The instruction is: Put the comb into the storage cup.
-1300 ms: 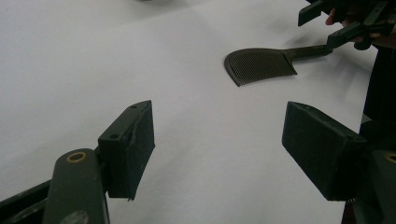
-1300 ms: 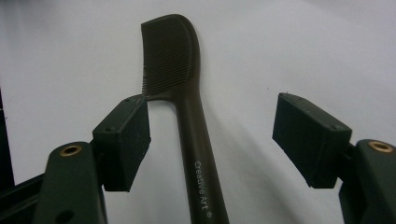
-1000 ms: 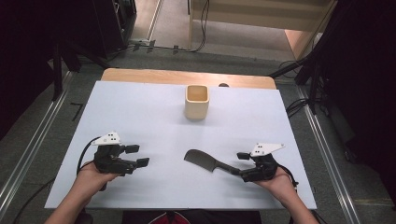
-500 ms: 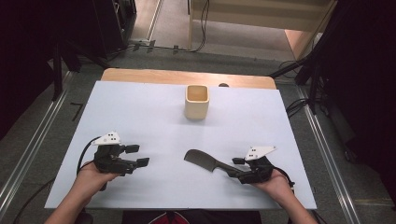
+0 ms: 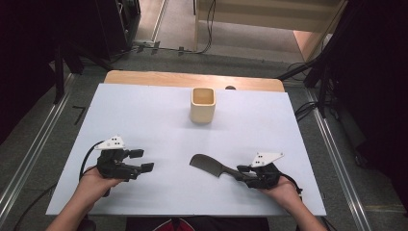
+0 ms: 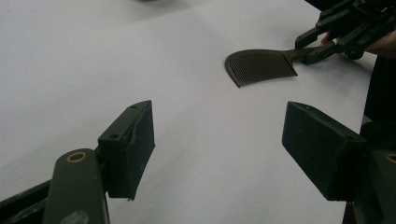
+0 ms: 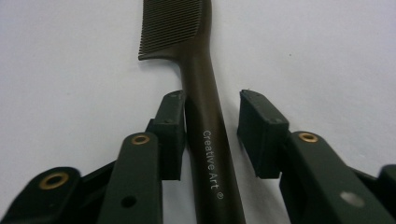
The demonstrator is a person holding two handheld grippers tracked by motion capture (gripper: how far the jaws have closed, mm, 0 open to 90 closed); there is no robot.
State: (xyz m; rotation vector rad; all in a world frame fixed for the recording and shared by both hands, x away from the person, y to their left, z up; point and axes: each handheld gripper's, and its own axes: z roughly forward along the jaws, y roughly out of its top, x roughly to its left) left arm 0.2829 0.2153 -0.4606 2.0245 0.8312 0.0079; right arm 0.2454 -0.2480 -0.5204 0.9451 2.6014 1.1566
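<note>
Closing in on the comb's handle, the jaws of the right tool (image 5: 243, 172) have just been narrowing, and the hand behind them has crept slightly toward the worktop's middle since a second ago; the left tool (image 5: 142, 160) has kept its place.

Nearest the person, at about five o'clock on the white-covered worktop (image 5: 144, 106), the right tool lies low over the sheet, pointing toward nine o'clock. In the right gripper view the dark brown plastic comb (image 7: 201, 88) runs straight up between the two jaws: the left-hand pad rests against the handle's side, while the right-hand pad stands a little apart from it, so the tool brackets the handle without pinching it yet. The handle carries white lettering, "Creative Art". The comb lies flat on the sheet, its toothed head toward nine o'clock, at roughly six o'clock on the worktop in the high view (image 5: 211, 166).

At about seven o'clock the left tool is held just above the sheet, pointing toward three o'clock, its jaws spread wide with only bare white surface between them. From the left gripper view the comb (image 6: 261, 67) lies well beyond those jaws, at about one o'clock, with the right tool (image 6: 322, 39) on its handle.

Farther off, near twelve o'clock, a pale cream square cup (image 5: 202, 105) stands upright, well apart from both tools and the comb.
</note>
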